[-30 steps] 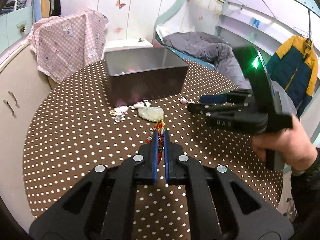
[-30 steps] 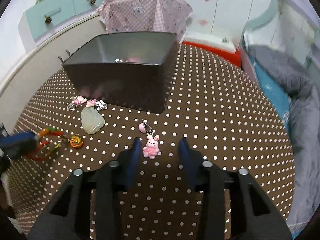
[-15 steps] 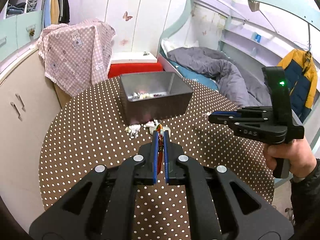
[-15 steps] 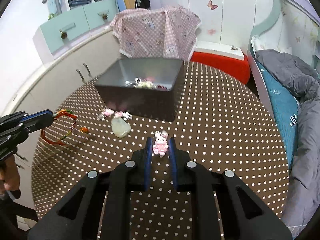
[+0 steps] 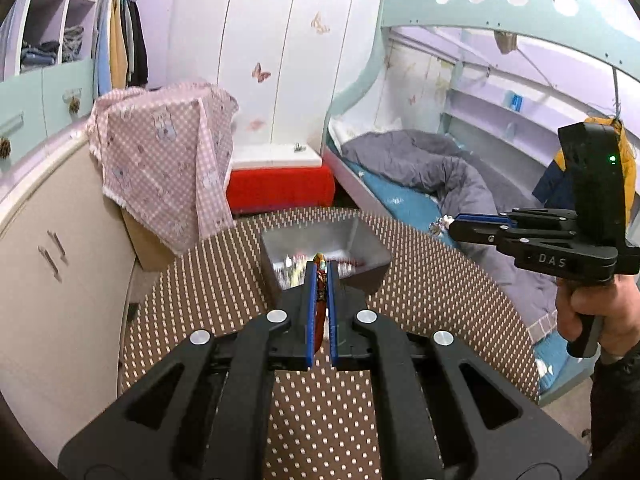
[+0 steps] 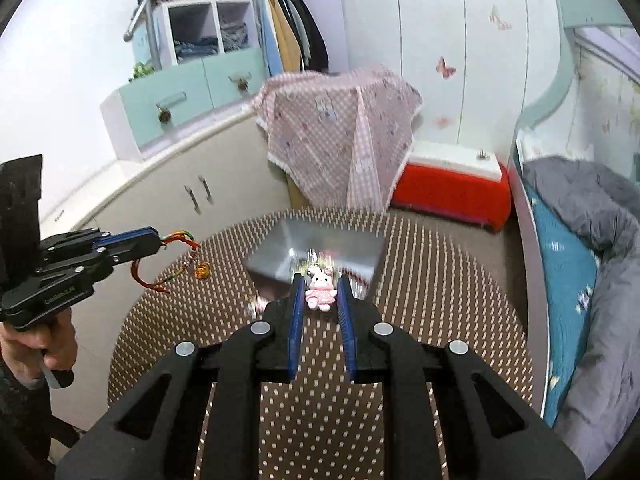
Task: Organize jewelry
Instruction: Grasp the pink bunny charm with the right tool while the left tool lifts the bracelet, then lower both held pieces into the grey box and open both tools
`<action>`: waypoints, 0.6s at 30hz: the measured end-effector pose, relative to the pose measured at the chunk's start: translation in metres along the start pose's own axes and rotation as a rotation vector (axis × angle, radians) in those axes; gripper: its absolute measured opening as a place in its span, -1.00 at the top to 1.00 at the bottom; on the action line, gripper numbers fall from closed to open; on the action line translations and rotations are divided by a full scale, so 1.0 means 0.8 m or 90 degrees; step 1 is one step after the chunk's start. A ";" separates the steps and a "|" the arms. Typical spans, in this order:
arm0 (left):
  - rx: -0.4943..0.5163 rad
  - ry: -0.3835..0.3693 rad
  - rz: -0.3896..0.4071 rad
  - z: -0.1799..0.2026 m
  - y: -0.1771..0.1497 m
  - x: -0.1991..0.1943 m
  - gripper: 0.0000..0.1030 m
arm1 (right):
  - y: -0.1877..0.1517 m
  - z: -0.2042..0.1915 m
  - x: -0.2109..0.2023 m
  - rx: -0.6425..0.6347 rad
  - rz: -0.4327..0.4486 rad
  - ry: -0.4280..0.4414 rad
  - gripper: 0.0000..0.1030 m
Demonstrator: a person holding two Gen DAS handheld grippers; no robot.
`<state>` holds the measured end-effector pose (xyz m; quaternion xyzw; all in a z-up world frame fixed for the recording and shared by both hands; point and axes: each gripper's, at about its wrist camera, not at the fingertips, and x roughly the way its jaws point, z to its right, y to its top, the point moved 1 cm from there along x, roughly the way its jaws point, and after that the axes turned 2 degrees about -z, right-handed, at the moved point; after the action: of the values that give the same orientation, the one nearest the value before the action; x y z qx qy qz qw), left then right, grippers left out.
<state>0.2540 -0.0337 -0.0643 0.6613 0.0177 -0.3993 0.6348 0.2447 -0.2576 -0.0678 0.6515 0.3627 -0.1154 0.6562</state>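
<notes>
My left gripper [image 5: 320,270] is shut on a red braided cord bracelet [image 5: 319,280], held high above the table. In the right wrist view the left gripper [image 6: 158,240] shows the bracelet [image 6: 176,258] dangling with an orange charm. My right gripper [image 6: 319,284] is shut on a pink bunny charm [image 6: 320,290], also lifted; in the left wrist view the right gripper [image 5: 454,224] shows the charm at its tips. The grey metal box [image 5: 356,240] holding several pieces of jewelry stands on the table, below and ahead of both grippers.
The round table has a brown polka-dot cloth [image 5: 200,300]. A few small pieces [image 6: 256,306] lie by the box, blurred. A cabinet [image 5: 48,260], a pink checked cloth [image 5: 168,160], a red stool [image 5: 280,186] and a bed [image 5: 420,176] surround the table.
Both grippers have risen well above the table with their items. The right gripper closed on the bunny charm and lifted it off the cloth.
</notes>
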 end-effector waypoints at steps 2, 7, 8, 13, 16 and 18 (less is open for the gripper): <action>0.006 0.001 0.013 0.001 0.014 -0.003 0.90 | 0.016 -0.003 -0.007 -0.010 0.015 -0.002 0.71; 0.010 -0.006 0.037 0.000 0.049 -0.001 0.90 | 0.058 -0.004 -0.019 -0.029 0.048 0.003 0.71; 0.007 -0.013 0.039 -0.001 0.056 0.001 0.90 | 0.063 -0.004 -0.018 -0.030 0.049 0.005 0.71; -0.001 -0.038 0.042 0.001 0.079 0.014 0.90 | 0.083 -0.001 -0.001 -0.028 0.041 0.015 0.71; -0.002 -0.051 0.039 0.004 0.091 0.022 0.90 | 0.086 0.001 0.003 -0.020 0.036 0.026 0.71; -0.001 -0.056 0.036 0.004 0.096 0.026 0.90 | 0.090 0.004 0.012 -0.013 0.029 0.028 0.71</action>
<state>0.3068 -0.0615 -0.0120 0.6428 -0.0285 -0.4095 0.6468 0.2972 -0.2490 -0.0188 0.6550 0.3633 -0.0824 0.6575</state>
